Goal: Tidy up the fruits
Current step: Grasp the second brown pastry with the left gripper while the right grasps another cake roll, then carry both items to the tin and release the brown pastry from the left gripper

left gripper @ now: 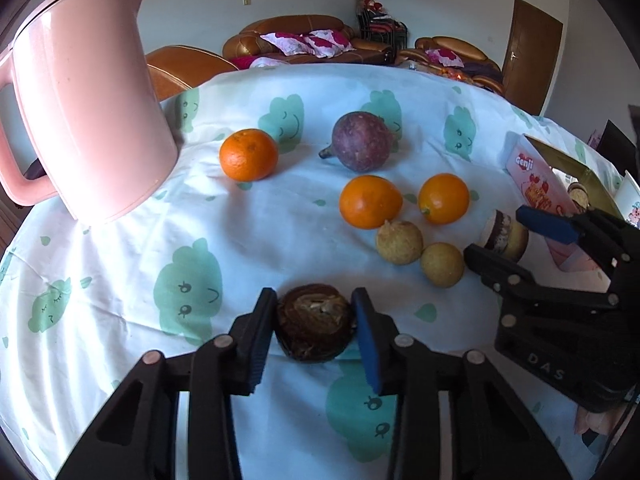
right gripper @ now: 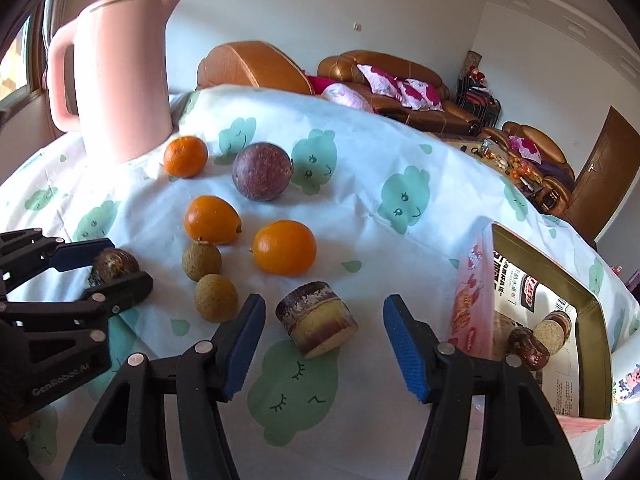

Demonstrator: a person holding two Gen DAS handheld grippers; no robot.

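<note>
My left gripper (left gripper: 314,320) is shut on a dark brown round fruit (left gripper: 312,330) that rests on the tablecloth, both pads pressing its sides. My right gripper (right gripper: 323,308) is open around a short cut piece of sugarcane (right gripper: 316,324) lying on the cloth, with a gap on each side. Beyond them lie two small tan longans (right gripper: 202,260), three oranges (right gripper: 285,247) and a purple passion fruit (right gripper: 262,171). In the right wrist view the left gripper (right gripper: 120,264) appears at the left edge with the dark fruit between its fingers.
An open pink box (right gripper: 472,300) at the right holds another dark fruit and a cane piece. A pink kettle (right gripper: 124,80) stands at the far left of the table (right gripper: 360,140). Sofas and a brown door lie beyond the table.
</note>
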